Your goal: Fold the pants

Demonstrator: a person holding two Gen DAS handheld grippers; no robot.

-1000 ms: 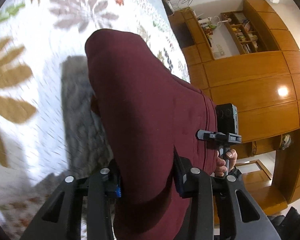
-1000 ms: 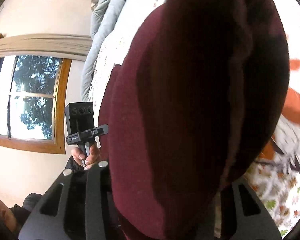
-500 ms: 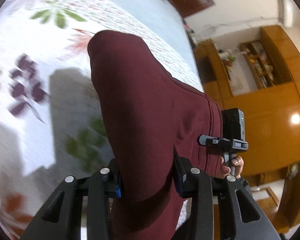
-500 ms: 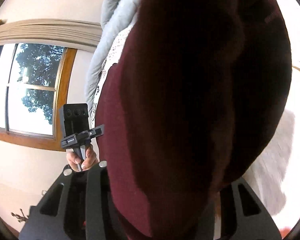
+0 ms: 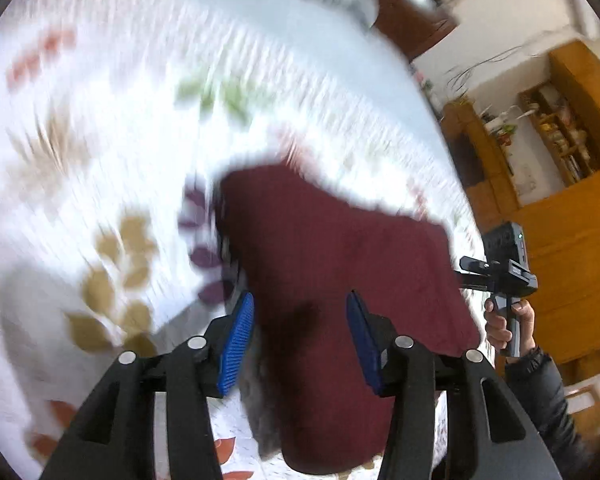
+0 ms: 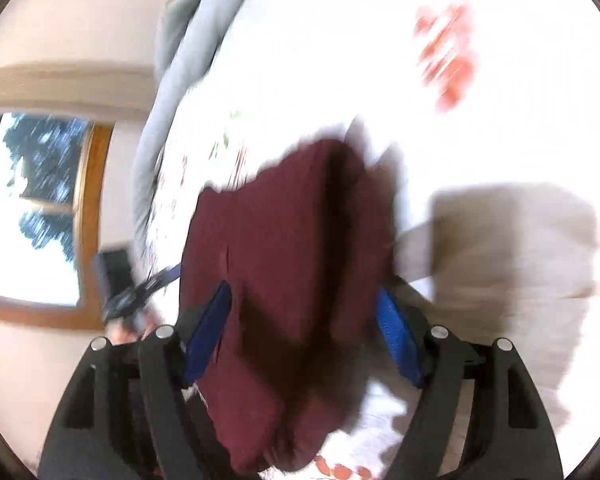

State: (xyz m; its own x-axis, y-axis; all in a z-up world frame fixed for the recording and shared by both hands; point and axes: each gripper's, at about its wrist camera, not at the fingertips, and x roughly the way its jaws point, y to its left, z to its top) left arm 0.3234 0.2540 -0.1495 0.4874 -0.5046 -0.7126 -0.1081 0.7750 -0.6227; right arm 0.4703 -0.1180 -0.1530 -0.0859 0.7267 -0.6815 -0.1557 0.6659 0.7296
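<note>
Both claws, left claw [image 5: 300,332] and right claw [image 6: 304,328], gape over maroon pants [image 5: 340,264].

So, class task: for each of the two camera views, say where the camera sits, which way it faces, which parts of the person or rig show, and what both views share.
Left wrist: sits on the left gripper, facing along its open fingers over the pants and bedspread; the right hand shows with its handle.
Right wrist: sits on the right gripper, facing the pants and a window; the other hand is blurred.
Shared: pants, bedspread.
</note>
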